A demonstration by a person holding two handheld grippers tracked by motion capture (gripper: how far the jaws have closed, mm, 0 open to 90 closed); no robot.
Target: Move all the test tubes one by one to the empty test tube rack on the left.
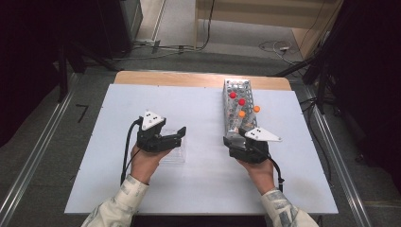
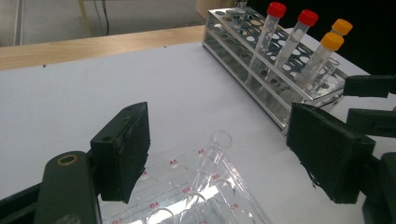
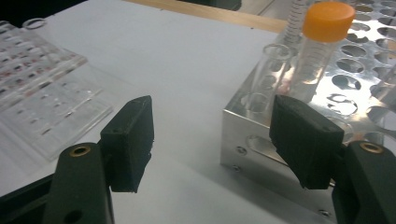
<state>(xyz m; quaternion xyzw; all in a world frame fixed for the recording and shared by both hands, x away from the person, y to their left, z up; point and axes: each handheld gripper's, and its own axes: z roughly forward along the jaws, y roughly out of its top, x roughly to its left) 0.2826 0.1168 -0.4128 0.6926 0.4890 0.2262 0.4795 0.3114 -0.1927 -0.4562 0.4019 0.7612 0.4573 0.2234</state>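
A metal tube rack [image 1: 235, 124] stands at the right of the white table; it holds two red-capped tubes [image 2: 267, 29] and two orange-capped tubes [image 2: 322, 55]. My right gripper [image 1: 239, 137] is open at its near end, and the rack's corner [image 3: 252, 126] lies between the jaws. Just beyond that corner an uncapped clear tube [image 3: 272, 70] stands in the rack beside an orange-capped tube [image 3: 322, 42]. A clear acrylic rack [image 1: 174, 153] lies left of centre. Open above it is my left gripper [image 2: 224, 154], with an uncapped tube [image 2: 214, 151] upright in the acrylic rack between the jaws.
The white board [image 1: 198, 189] rests on a wooden table [image 1: 189, 78] whose far edge shows behind it. Cables [image 1: 279, 47] lie on the floor beyond. Metal rails [image 1: 33, 156] run along both sides of the table. Bare board lies between the two racks.
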